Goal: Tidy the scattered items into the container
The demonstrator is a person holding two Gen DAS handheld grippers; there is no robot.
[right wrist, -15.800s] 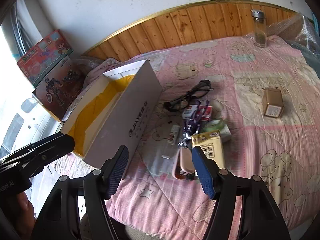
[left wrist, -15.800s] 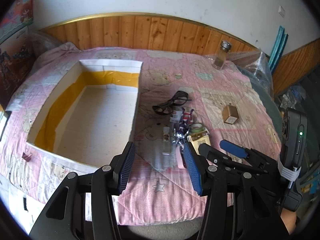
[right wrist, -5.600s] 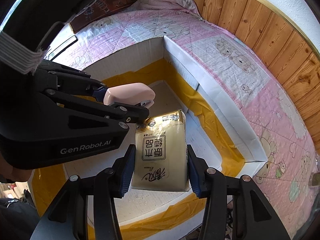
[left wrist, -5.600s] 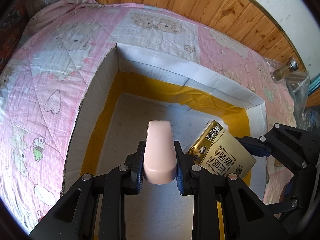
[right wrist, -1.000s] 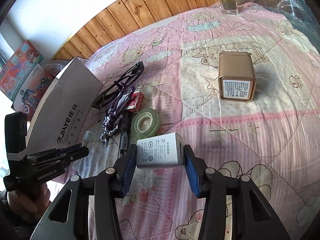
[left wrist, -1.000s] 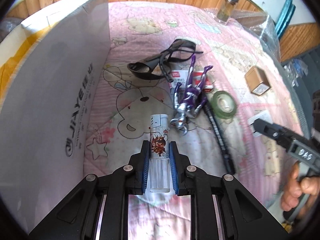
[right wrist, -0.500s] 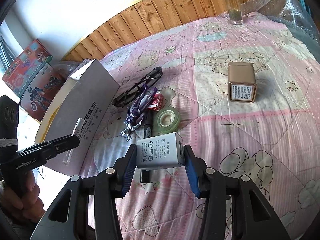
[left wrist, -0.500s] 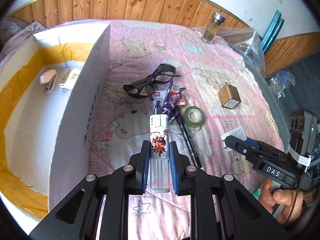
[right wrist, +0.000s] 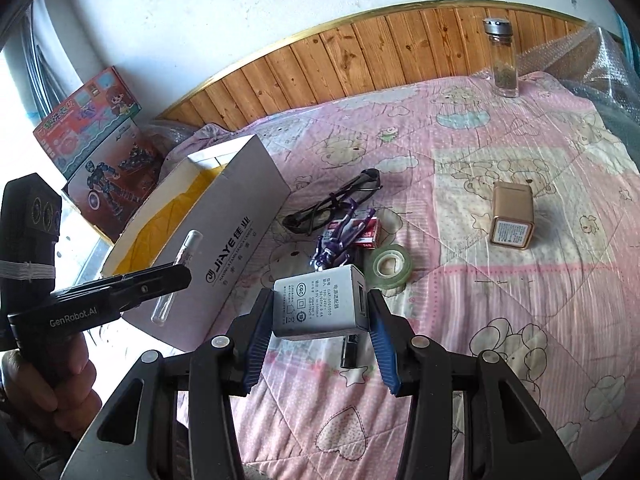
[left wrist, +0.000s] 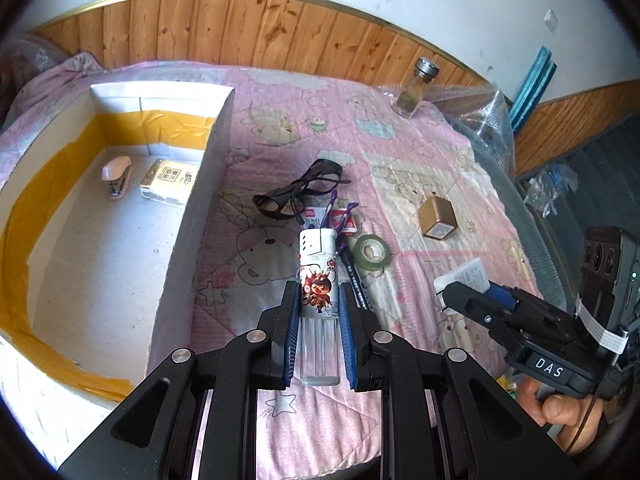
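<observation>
Pink quilted bedspread (left wrist: 400,168) with cartoon bears covers the whole work surface beneath both claws.

Cardboard container (left wrist: 200,200), open-topped and lined with yellow tape, stands to the left of the left gripper (left wrist: 319,312). Its outer wall, seen from the right wrist, reads "JIAYE" with Chinese characters. Inside, at the far end, lie a pink stapler (left wrist: 117,176) and a yellow tissue pack (left wrist: 168,182) with Chinese print; the words are too small to read.

Right gripper (right wrist: 320,312) is clamped on a grey power adapter (right wrist: 318,306), held clear of the bedspread. The label shows a "CCC" mark; the rest is too fine to read. In the left wrist view this claw's body carries "DAS".

Left gripper is clamped on a clear lighter (left wrist: 319,280) with a cartoon figure and a white cap, pointing forward. Its body, in the right wrist view, reads "GenRobot.AI".

Ahead of both claws lie the scattered items: black glasses (left wrist: 300,196), a gold box (left wrist: 438,220) with an unreadable label, a green tape roll (left wrist: 373,252), a purple-and-silver figure (right wrist: 340,240) over a red-and-white card (right wrist: 370,234), and a black marker (left wrist: 358,280), largely hidden behind the lighter and adapter.

A glass jar (left wrist: 416,88) stands far ahead.
</observation>
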